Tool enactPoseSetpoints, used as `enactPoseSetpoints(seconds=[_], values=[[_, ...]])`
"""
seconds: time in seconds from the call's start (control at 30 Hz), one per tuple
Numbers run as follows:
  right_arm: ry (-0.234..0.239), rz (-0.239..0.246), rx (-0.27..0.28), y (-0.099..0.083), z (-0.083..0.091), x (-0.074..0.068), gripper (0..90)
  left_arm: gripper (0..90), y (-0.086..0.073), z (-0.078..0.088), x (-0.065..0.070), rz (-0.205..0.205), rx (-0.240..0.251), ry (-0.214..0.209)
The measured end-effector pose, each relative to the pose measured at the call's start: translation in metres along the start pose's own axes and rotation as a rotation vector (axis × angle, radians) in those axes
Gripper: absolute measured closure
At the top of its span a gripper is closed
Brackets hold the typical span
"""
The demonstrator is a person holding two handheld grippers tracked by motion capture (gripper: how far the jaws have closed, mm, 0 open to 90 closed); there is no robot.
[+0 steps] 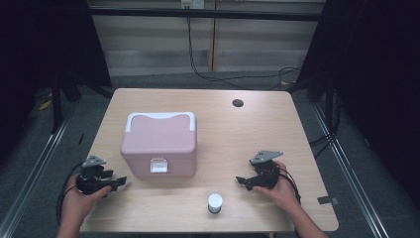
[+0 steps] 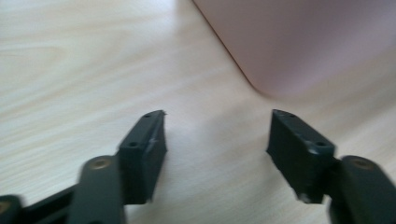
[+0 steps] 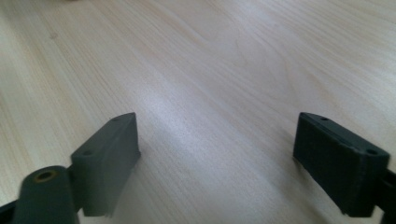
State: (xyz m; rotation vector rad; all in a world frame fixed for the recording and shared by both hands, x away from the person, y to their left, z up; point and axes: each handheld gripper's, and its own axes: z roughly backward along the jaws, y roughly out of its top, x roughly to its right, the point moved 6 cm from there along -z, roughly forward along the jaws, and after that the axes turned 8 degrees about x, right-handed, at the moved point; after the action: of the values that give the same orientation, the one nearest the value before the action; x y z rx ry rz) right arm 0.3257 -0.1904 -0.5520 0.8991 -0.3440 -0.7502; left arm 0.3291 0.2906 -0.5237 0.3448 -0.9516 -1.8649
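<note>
Pale wooden table (image 1: 277, 134) under dim light, dark curtains on either side, black cables trailing across the grey floor behind. Near the left-centre of the top, a pink plastic cooler box with a white handle and white front latch (image 1: 159, 143) — lid down, standing square. Close to the front edge, a small white round-capped jar (image 1: 215, 203), upright, well apart from the box. Left gripper (image 1: 119, 182) low over the wood just beside the box's front left corner, jaws parted with nothing between them — bare grain and the pink corner (image 2: 299, 42) ahead. Right gripper (image 1: 240, 181) to the right of the jar, near it but apart, jaws spread wide, holding nothing, over bare wood (image 3: 210, 84).
</note>
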Motion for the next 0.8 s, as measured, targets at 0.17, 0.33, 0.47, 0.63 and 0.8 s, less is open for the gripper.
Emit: enactPoseSetpoints(seconds=[0.17,0.33,0.47,0.63,0.8], values=[[0.025,-0.014,0.025,0.013,0.002,0.001,27.2,55.9,0.018,0.011,-0.014,0.093,-0.054,-0.012],[0.040,0.005,0.053,0.029,0.000,-0.002,29.7,75.1,0.032,0.007,-0.019,0.152,-0.160,-0.022],[0.058,0.032,0.050,0.038,-0.007,-0.008,28.2,77.9,0.045,0.005,-0.019,0.141,-0.188,-0.031],[0.102,0.070,0.040,0.050,-0.020,-0.021,25.8,82.9,0.066,0.006,-0.019,0.117,-0.185,-0.025],[0.115,0.094,0.040,0.062,-0.026,-0.028,23.7,90.0,0.085,0.004,-0.017,0.142,-0.170,-0.036]])
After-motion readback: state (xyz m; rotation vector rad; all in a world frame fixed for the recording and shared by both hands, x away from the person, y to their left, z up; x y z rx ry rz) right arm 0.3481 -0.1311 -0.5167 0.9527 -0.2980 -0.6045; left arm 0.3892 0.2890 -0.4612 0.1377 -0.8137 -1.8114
